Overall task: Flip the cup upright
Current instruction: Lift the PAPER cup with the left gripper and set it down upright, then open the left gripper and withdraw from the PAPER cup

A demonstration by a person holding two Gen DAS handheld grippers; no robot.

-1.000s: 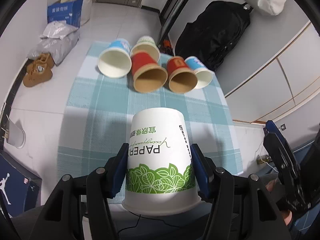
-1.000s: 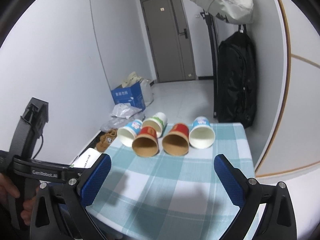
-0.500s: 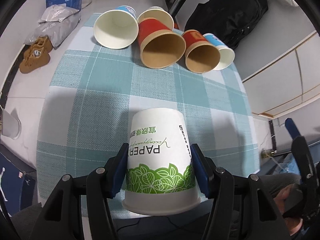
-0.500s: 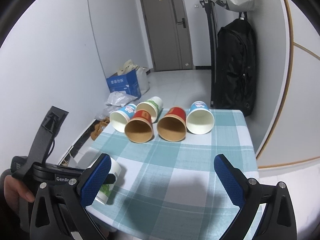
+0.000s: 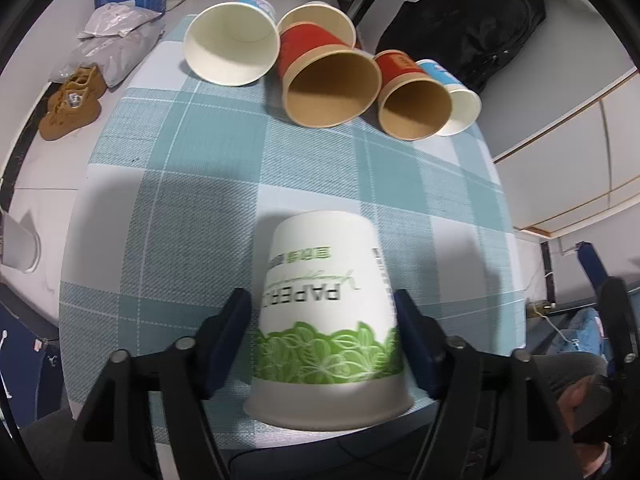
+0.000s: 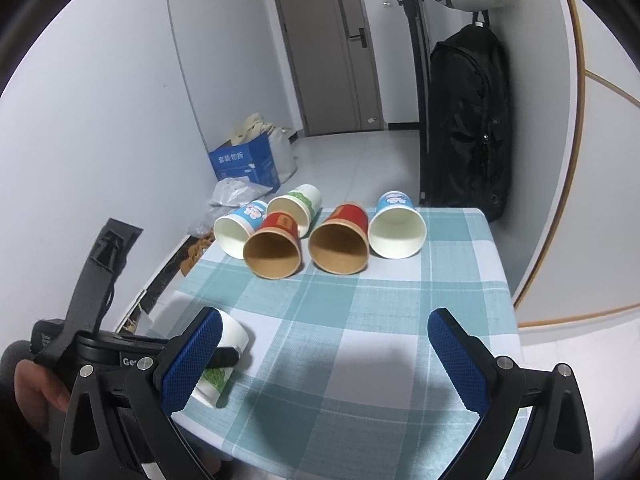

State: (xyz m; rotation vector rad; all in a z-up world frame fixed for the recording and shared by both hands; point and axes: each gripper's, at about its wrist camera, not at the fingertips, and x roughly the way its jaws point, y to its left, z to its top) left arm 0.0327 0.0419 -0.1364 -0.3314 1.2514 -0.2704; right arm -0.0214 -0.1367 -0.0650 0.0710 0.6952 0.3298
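A white paper cup with green leaves (image 5: 326, 312) stands on the checked tablecloth (image 5: 180, 184) near its front edge, wide rim toward the camera. My left gripper (image 5: 324, 332) is open around it, with a gap showing between each pad and the cup wall. The cup also shows in the right wrist view (image 6: 224, 356), partly hidden behind my right gripper's left finger. My right gripper (image 6: 324, 356) is open and empty above the front of the table.
Several paper cups lie on their sides at the far edge: a white one (image 5: 232, 44), two red ones (image 5: 332, 80) (image 5: 412, 100) and a blue one (image 6: 396, 224). A black backpack (image 6: 464, 120) hangs by the far right corner. Boxes, bags and shoes lie on the floor at left.
The left gripper lowered the cup onto the tablecloth and its jaws have opened off the cup walls. The right gripper has dropped lower and closer to the table.
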